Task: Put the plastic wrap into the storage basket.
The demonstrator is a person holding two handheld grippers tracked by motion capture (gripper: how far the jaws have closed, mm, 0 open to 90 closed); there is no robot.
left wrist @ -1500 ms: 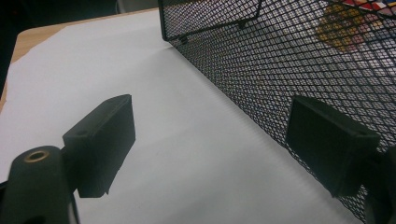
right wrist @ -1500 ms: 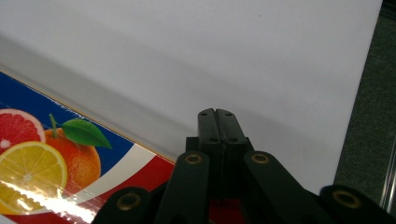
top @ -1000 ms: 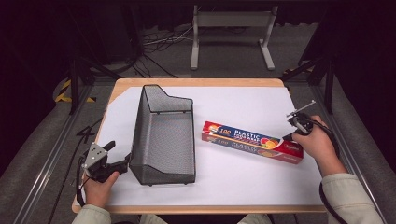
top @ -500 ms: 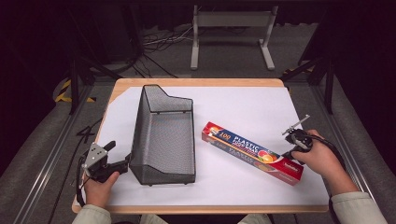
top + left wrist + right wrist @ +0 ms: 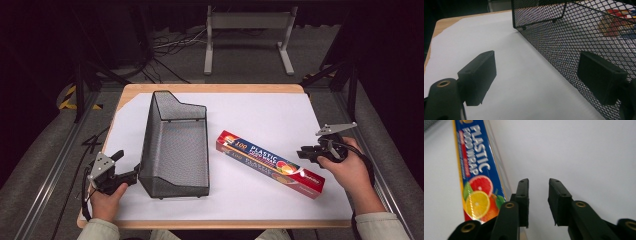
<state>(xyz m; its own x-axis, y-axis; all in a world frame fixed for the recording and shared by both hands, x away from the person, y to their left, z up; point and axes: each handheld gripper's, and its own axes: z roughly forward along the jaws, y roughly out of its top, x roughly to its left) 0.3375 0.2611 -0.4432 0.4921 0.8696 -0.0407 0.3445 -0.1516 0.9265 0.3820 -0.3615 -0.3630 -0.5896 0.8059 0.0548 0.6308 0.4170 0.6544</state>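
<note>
High view lays it out plainly: a long box of plastic food wrap (image 5: 270,163) lies flat and slantwise on the white sheet covering the bench (image 5: 280,112), just right of a black wire-mesh basket (image 5: 175,145) and apart from it. The right gripper (image 5: 311,151) sits beside the box's near right end; its jaws are parted by a narrow gap with nothing between them, and in the right gripper view the box runs along the left jaw's outer side, perhaps touching it, though the blur makes that hard to settle. The left gripper (image 5: 127,175) rests at the basket's near left corner with its jaws spread wide and empty; in the left gripper view one jaw stands over bare sheet, the other against the mesh wall.

The box is probably light and stiff, its glossy card a little slippery, and thin enough to dent under a hard squeeze. A grip across its narrow width, towards the middle of its length, should keep it from tipping.
</note>
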